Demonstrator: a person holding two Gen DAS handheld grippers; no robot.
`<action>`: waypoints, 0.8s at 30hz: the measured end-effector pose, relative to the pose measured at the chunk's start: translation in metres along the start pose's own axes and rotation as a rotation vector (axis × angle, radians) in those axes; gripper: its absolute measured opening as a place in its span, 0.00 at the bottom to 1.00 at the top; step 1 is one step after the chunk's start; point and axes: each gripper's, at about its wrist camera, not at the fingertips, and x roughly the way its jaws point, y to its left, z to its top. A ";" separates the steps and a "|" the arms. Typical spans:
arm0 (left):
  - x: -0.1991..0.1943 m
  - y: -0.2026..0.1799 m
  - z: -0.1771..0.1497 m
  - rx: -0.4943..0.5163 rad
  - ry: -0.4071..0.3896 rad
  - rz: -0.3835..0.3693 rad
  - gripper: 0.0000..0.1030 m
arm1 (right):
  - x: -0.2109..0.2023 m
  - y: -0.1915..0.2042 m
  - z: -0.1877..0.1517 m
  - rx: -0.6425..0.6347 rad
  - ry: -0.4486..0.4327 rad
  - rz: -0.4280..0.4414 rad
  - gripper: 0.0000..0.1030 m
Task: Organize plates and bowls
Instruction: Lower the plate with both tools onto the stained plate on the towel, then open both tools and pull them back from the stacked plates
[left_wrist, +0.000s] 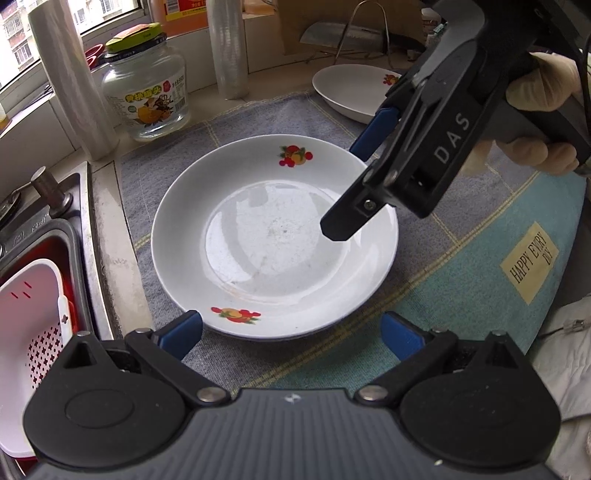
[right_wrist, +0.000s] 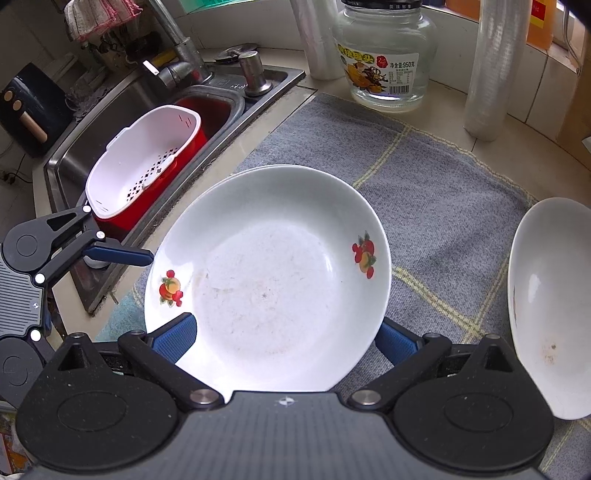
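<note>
Between the right gripper's (right_wrist: 286, 334) blue fingers sits the near rim of the top plate (right_wrist: 266, 273), but the jaws are spread wide and aren't pinching anything, so the pads just flank the rim. Looks like this plate is resting on a second one, since a thin extra edge peeks out along its far-left side. Left gripper (left_wrist: 291, 328) is also wide open, hovering just off the stack's near edge from its own angle, touching nothing.

Further out, the stack sits on a grey checked cloth (right_wrist: 443, 192), and another white plate (right_wrist: 546, 306) lies off to the right, apart from the stack. To the left is the sink (right_wrist: 255, 101) with a white strainer basket (right_wrist: 144, 162) in a red tub, and a glass jar (right_wrist: 386, 55) stands at the far edge.

Stuff that could go sideways, as a guess: glazed rims are slick, so a shallow pinch could let the plate tilt and slide out. Nudging the top plate sideways might drag the one under it toward the sink edge. And with both grippers crowding the same plate, they could bump each other.
</note>
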 end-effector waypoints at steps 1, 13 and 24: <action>-0.001 0.000 -0.002 -0.003 -0.005 0.004 0.99 | 0.000 0.002 -0.001 -0.011 -0.006 -0.016 1.00; -0.024 -0.022 -0.016 -0.102 -0.200 0.134 0.99 | -0.022 0.010 -0.039 -0.102 -0.149 -0.225 1.00; -0.014 -0.070 0.017 -0.142 -0.307 0.150 0.99 | -0.055 -0.021 -0.071 -0.030 -0.205 -0.266 1.00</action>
